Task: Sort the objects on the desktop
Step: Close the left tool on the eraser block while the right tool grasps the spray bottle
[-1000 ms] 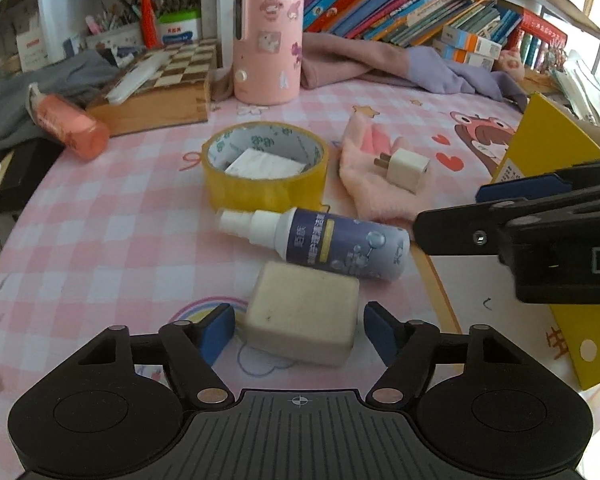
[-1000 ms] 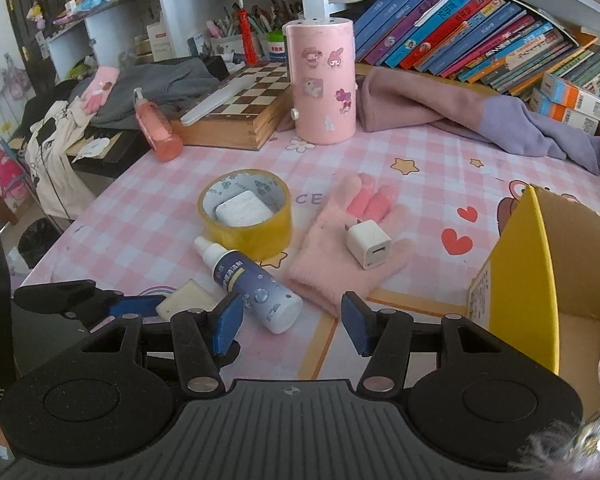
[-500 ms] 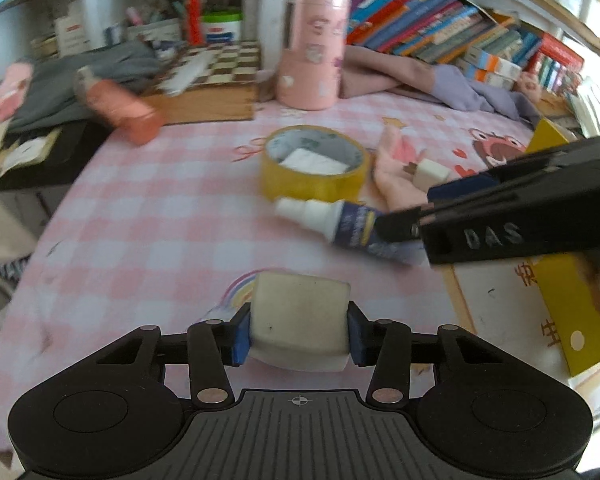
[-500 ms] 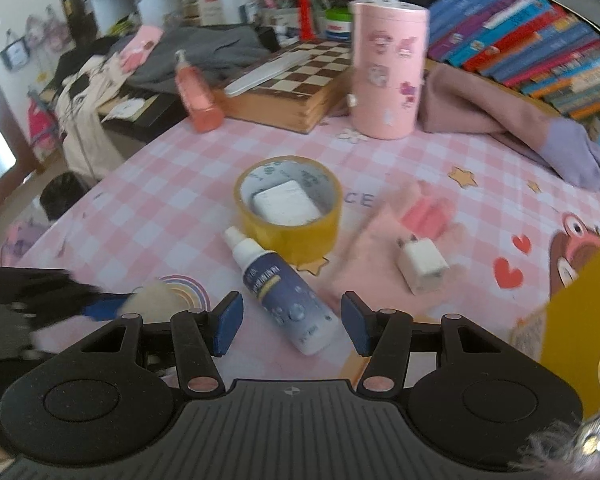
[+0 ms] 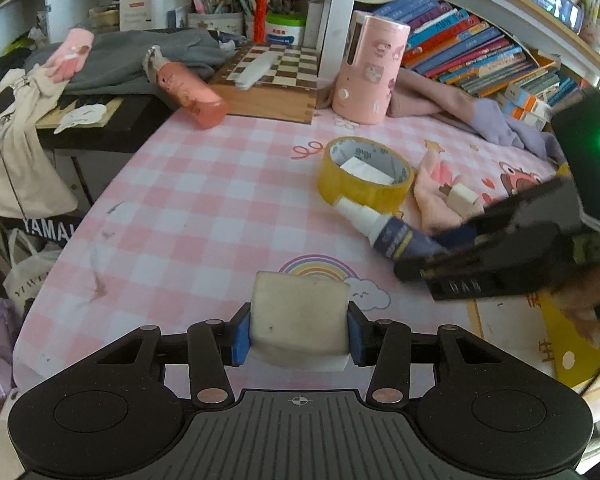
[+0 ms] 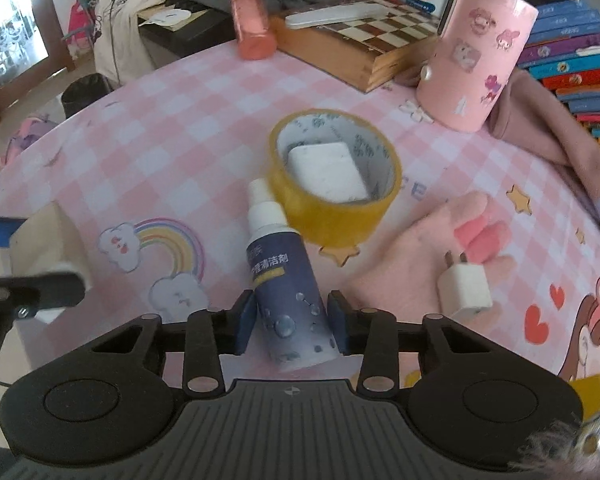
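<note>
My left gripper [image 5: 299,334] is shut on a beige sponge block [image 5: 299,320] and holds it above the pink checked tablecloth [image 5: 204,216]; it also shows in the right wrist view [image 6: 44,248]. My right gripper [image 6: 291,322] has closed on a dark blue spray bottle [image 6: 288,292] with a white cap, which lies on the table; the bottle also shows in the left wrist view [image 5: 384,228]. A yellow tape roll [image 6: 334,178] with a white eraser [image 6: 327,171] inside lies just beyond. A white charger plug [image 6: 465,291] rests on a pink glove [image 6: 428,256].
A pink cylinder holder [image 6: 476,52], a wooden chessboard box [image 6: 364,40] and a pink pump bottle [image 6: 252,20] stand at the back. Books [image 5: 472,56] and a purple cloth [image 5: 496,124] lie at the back right. A yellow box [image 5: 568,344] is at the right.
My left gripper closed on the sponge and lifted it back toward the table's near edge. My right gripper moved forward onto the spray bottle and its jaws closed around it.
</note>
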The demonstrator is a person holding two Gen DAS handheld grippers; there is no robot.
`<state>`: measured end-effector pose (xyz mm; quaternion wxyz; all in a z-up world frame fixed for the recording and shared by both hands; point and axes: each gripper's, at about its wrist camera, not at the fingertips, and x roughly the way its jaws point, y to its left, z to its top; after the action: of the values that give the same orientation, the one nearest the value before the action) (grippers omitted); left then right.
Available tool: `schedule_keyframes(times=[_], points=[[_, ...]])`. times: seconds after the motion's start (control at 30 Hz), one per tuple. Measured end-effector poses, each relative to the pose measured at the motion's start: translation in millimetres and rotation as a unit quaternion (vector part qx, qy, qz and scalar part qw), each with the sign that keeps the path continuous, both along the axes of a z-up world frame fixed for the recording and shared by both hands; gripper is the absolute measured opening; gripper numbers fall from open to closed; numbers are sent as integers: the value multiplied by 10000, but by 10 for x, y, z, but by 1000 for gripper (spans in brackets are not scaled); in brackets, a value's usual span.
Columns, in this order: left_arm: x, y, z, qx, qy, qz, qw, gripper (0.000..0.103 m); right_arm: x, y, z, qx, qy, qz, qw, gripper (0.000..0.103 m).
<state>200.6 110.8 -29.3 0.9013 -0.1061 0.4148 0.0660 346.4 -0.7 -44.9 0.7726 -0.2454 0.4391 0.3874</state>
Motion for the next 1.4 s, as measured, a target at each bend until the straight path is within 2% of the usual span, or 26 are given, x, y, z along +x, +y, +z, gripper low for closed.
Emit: schedule_keyframes(times=[0.17,0.47,0.53,0.67,1.07,1.4], points=[[-37,16,41,-29,-66,4,10000,45,-191,-94,-3,65,391,-126,9991,31],[-92,1,97,-143,-180,-68,9997,44,-252,-35,-22,171,173,-218,9995,30],[-109,-7,125,-168,-232,-87,9996,44,-276,-77,-10,234,245,-300,9990,30],[-122,-18,181,-219,-333,-179,9990,44,-368,-187,98,444,113,-515,9976,30],[-285,-31,480,-325,-902,-731,9927,43,-642,-516,565,1159,-80,-1481,9821,30],[-674,10,558,-469,-968,-1000,9892,43,-1168,-645,714,1527,-44,-1908,9697,30]])
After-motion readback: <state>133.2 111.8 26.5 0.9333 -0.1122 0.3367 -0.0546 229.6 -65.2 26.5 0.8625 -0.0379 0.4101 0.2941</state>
